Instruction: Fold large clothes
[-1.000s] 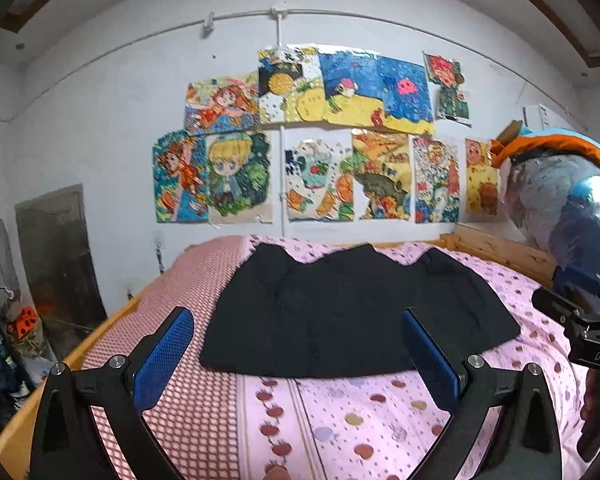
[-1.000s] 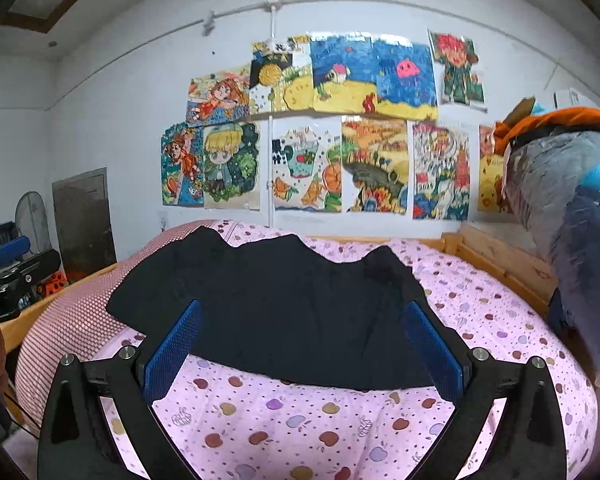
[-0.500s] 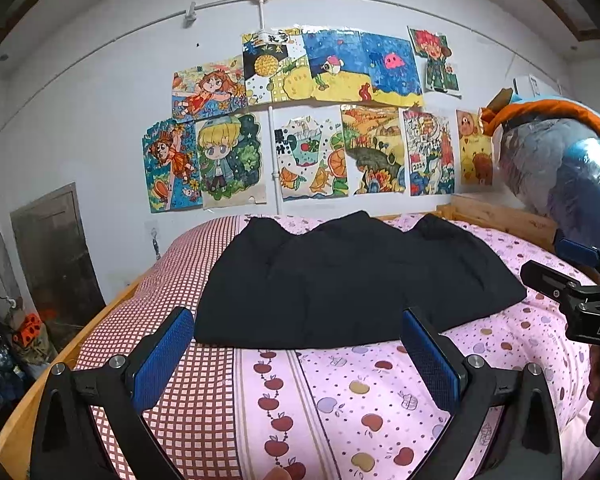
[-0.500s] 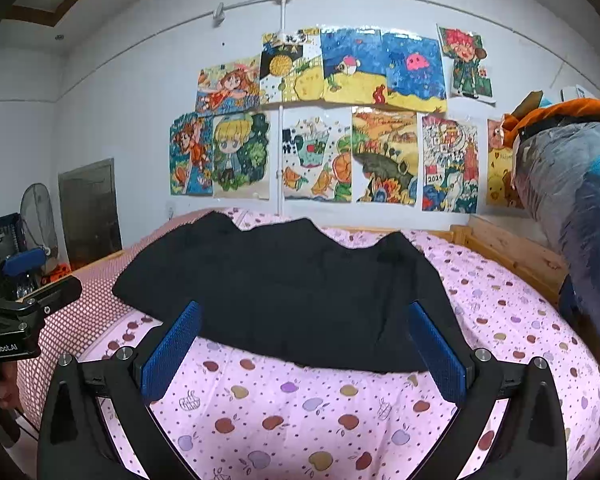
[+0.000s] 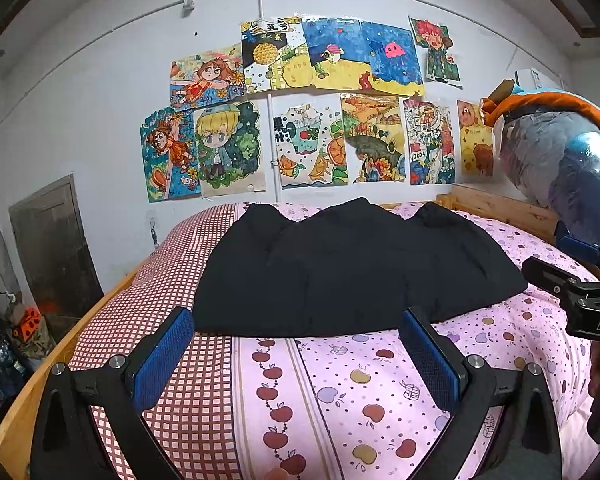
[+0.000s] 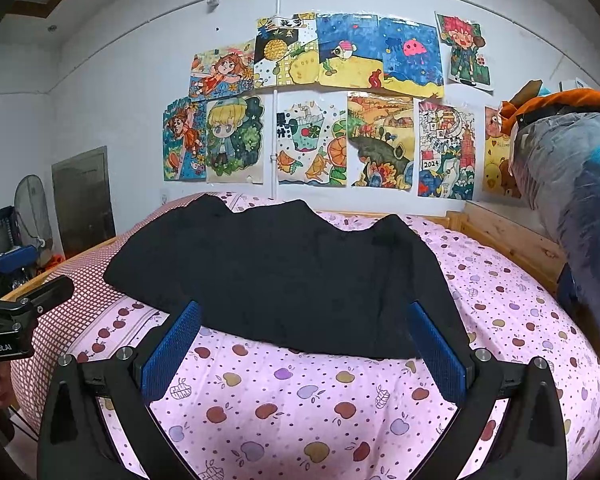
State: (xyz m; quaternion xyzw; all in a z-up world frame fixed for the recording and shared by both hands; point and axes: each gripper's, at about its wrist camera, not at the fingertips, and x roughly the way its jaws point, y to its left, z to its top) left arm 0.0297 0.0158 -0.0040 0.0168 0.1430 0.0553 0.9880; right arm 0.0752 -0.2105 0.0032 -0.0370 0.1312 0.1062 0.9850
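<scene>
A large black garment (image 5: 352, 268) lies spread flat on the bed, its near hem facing me; the right wrist view shows the same black garment (image 6: 284, 276). My left gripper (image 5: 296, 330) hovers just short of the hem, open, blue pads wide apart with nothing between them. My right gripper (image 6: 304, 328) is open too, its pads straddling the near right part of the hem from above. Each gripper's body shows at the edge of the other's view: the right gripper (image 5: 572, 292) and the left gripper (image 6: 16, 316).
The bed (image 5: 340, 400) has a pink apple-print sheet and a red checked strip (image 5: 172, 320) on the left, in a wooden frame (image 5: 496, 212). A plastic-wrapped bundle (image 5: 564, 168) is stacked at the right. Drawings cover the wall (image 5: 312, 104). A fan and clutter (image 6: 24, 216) stand at the left.
Both grippers have dropped lower and drawn closer to the bed, so the garment sits higher and larger in each view. Both stayed open; the garment has not moved.
</scene>
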